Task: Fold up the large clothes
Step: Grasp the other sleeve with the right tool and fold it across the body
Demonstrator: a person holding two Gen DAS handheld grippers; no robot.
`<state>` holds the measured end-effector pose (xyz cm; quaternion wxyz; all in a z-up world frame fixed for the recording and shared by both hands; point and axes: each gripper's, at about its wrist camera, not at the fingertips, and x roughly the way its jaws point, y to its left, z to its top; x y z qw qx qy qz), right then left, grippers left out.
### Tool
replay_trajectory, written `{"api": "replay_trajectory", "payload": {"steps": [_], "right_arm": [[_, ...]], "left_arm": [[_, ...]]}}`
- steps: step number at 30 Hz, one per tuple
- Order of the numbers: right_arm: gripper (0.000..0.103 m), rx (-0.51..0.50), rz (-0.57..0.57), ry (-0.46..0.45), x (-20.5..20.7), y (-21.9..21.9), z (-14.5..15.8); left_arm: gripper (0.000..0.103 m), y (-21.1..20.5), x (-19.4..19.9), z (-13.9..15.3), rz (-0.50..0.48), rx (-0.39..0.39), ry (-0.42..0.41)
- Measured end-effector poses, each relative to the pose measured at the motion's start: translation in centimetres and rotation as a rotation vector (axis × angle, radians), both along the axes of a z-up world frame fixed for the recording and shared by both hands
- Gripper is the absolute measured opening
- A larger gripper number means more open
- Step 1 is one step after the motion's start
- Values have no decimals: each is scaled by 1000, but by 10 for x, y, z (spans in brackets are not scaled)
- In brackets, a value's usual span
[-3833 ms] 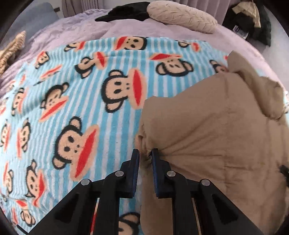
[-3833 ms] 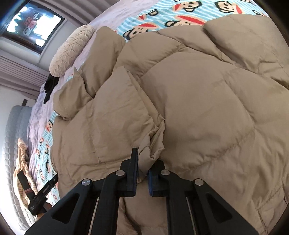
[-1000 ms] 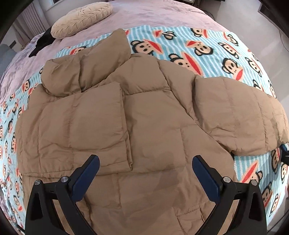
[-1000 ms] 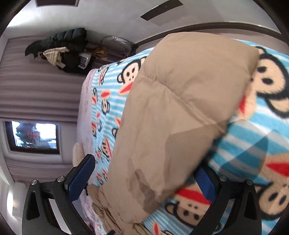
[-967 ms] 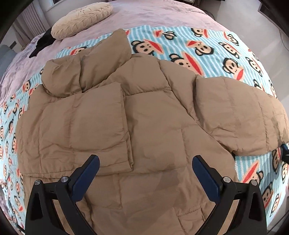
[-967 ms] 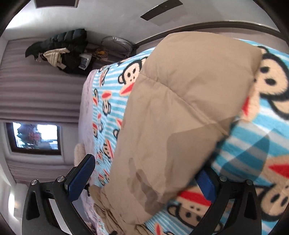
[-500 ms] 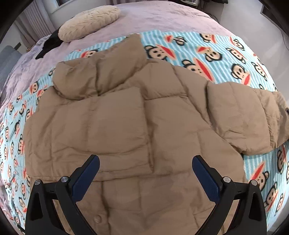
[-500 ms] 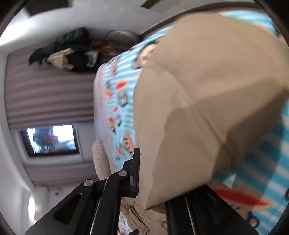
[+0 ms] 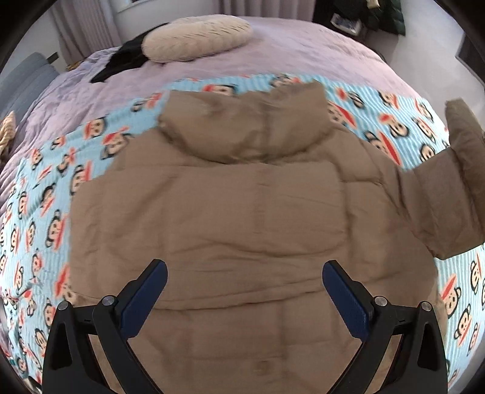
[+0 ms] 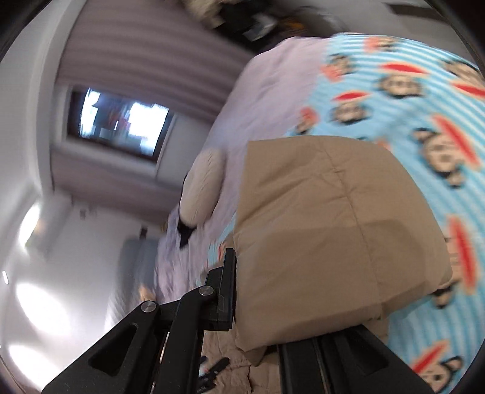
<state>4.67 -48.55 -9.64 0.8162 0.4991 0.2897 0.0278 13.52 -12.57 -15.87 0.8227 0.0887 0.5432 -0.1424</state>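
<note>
A tan puffer jacket (image 9: 242, 212) lies spread on a blue striped monkey-print blanket (image 9: 45, 194), hood toward the pillow. My left gripper (image 9: 244, 269) hovers open over the jacket's lower body, with nothing between its blue pads. At the right edge, the jacket's sleeve (image 9: 460, 142) stands lifted off the blanket. In the right wrist view my right gripper (image 10: 254, 303) is shut on that sleeve's (image 10: 327, 236) end and holds it up above the blanket (image 10: 424, 106). One black finger (image 10: 225, 288) shows beside the fabric. The other finger is hidden under the sleeve.
A cream pillow (image 9: 197, 38) and a black garment (image 9: 121, 62) lie on the lilac bedspread (image 9: 303, 51) beyond the blanket. A grey seat (image 9: 21, 81) stands at the left, dark clothes (image 9: 385, 15) at the far right. A window (image 10: 121, 121) faces the bed.
My right gripper went from wide open around the sleeve end to shut on it, then rose and rolled with it. The left gripper shifted sideways, staying open; the sleeve now sticks up.
</note>
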Motion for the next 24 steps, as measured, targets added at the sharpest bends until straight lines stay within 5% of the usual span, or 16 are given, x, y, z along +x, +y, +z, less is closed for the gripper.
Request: {"api": "replay_trajectory", "payload": {"steps": [5,10,16,21,24], "right_arm": [[6,-195,201,23,50,98,8],[6,-298,337,137,78,175,-37],[6,-344,362,292,83,198,-98],[8,-337,332,381,82,201,-121],[41,-301,319,398,79,195,-113]], "left_arm": [[103,55,12,3,59,-3,-29],[103,98,17,-5,110,-4,-28],[103,114,17,-20,132,-10,-6],[103,106,15,-31,128,1,24],[103,103,17,-32,116,3,32]]}}
